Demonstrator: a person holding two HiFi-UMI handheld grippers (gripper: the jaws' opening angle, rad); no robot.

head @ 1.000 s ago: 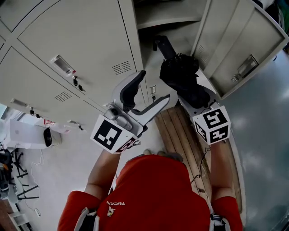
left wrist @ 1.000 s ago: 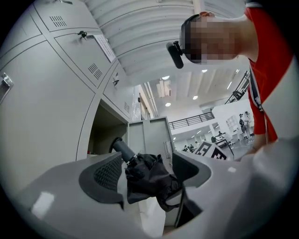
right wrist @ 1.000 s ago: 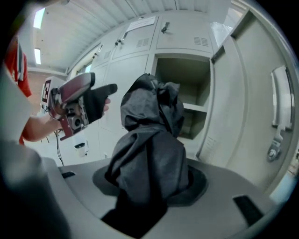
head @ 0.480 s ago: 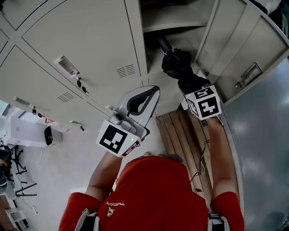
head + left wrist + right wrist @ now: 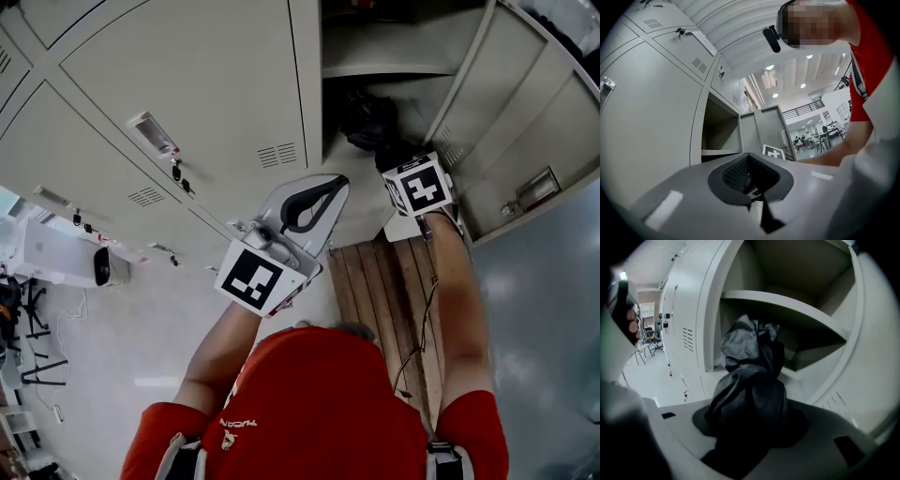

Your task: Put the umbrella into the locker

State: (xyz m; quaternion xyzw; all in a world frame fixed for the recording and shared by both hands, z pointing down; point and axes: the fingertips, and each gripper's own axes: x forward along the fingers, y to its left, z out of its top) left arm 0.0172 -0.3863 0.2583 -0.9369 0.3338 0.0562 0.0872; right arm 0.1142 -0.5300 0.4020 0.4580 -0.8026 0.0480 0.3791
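**Operator:** Status of the right claw [image 5: 389,159]?

**Technician:** Clamped on the folded black umbrella [image 5: 751,380]. The dark fabric fills the gap between the jaws and bulges out above them.

**Operator:** Umbrella position?

**Technician:** Its far end reaches into the open locker [image 5: 865,357], in the compartment under the shelf [image 5: 787,303]. The door [image 5: 534,103] stands swung out on the right.

**Operator:** Status of the left claw [image 5: 750,161]?

**Technician:** Jaws fully together, nothing between them. It is held in front of the closed locker doors [image 5: 187,84], left of the opening and well apart from the umbrella.
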